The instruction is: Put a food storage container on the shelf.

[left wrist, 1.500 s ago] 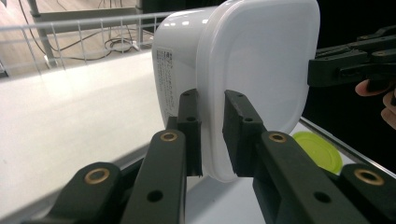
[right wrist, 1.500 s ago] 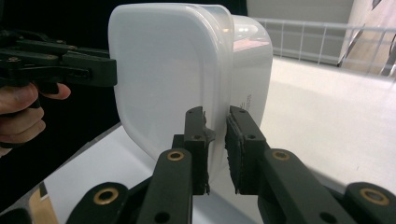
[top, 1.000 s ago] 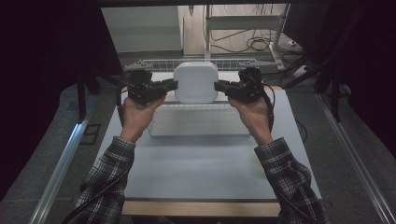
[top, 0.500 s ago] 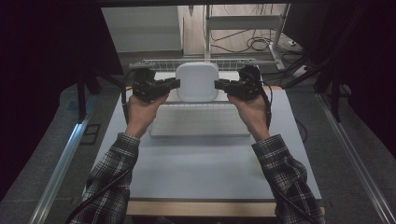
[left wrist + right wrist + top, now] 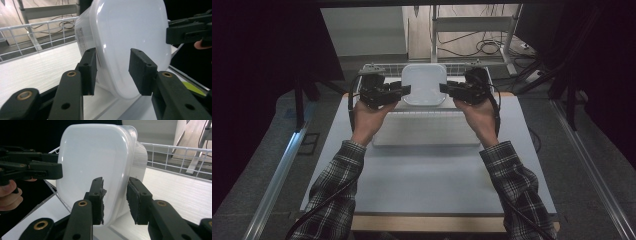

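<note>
A white plastic tub (image 5: 424, 84) stands on its side at the far end of the table, against a white wire rack (image 5: 377, 67). My left gripper (image 5: 405, 90) is at the tub's left edge and my right gripper (image 5: 442, 88) at its right edge. In the left gripper view the tub's rim (image 5: 110, 50) lies between the jaws of the left gripper (image 5: 113, 71), with gaps at both pads. In the right gripper view the rim (image 5: 117, 180) likewise sits loose inside the right gripper (image 5: 115, 201). Both pairs of jaws have just been opening off the tub.
A long white tray (image 5: 427, 127) lies on the pale table (image 5: 427, 180) just in front of the tub. The wire rack's rail (image 5: 175, 152) runs behind it. Beyond are shelf legs and cables on the floor. Plaid-sleeved forearms come in from the near edge.
Both grippers' jaws have widened and let go of the tub's edges. The tub has settled slightly lower and farther back, against the rack.
</note>
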Available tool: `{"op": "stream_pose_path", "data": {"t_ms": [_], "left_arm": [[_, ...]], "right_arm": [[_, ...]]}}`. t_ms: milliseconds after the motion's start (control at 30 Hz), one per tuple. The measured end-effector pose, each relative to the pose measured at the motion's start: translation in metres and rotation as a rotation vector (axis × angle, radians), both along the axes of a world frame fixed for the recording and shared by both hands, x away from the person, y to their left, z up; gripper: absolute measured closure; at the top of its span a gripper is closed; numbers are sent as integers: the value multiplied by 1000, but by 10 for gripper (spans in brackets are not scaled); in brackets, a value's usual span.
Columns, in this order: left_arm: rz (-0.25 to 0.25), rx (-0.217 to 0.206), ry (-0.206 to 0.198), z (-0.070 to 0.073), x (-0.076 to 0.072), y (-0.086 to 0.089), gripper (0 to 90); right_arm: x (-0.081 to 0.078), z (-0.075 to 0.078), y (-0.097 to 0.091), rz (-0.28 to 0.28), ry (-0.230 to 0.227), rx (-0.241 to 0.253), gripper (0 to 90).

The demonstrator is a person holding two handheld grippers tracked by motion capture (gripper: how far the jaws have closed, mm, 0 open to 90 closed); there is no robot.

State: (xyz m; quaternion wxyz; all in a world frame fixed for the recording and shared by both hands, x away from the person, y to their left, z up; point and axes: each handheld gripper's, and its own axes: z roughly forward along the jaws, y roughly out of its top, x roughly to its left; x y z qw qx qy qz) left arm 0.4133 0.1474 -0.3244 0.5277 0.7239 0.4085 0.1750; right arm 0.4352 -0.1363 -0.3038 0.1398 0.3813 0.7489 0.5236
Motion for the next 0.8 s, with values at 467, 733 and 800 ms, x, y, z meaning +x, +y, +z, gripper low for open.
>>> {"op": "stream_pose_path", "data": {"t_ms": [467, 733, 800], "left_arm": [[30, 42, -18, -2, 9, -3, 475], [22, 14, -12, -2, 17, -4, 469], [28, 13, -16, -2, 18, -5, 459]], "right_arm": [[9, -3, 8, -26, -14, -41, 565], [16, -4, 8, -69, -29, -46, 535], [17, -5, 10, -82, -37, -51, 540]]}}
